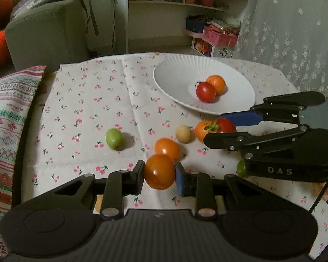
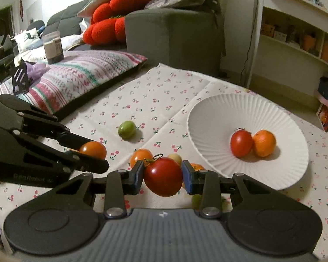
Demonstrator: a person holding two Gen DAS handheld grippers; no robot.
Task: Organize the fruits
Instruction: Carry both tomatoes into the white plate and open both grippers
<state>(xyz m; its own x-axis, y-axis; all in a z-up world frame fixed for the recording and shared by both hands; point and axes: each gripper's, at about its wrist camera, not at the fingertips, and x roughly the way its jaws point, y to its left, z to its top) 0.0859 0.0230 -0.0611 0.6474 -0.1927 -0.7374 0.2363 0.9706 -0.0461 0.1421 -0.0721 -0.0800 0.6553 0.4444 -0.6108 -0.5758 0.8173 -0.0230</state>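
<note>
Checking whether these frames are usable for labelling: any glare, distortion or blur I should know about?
Left wrist view: strong fisheye bending at the edges, dim warm light, a small glare spot on the orange tomato in the left tongs, background shelves soft. Right wrist view: same bending, a highlight on the red tomato in the right tongs, soft shadows inside the white plate.

cherry-print tablecloth (image 1: 87,100), white ribbed plate (image 1: 175,76), green fruit (image 1: 114,139), orange tomato (image 1: 167,149), pale fruit (image 1: 183,133)

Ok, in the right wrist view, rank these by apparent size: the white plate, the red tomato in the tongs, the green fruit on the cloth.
1. White plate, clearly largest.
2. Red tomato, held in the right tongs; nearness to the camera enlarges it.
3. Green fruit, which looks smallest but lies farther away, so its true size against the tomato is unsure.
</note>
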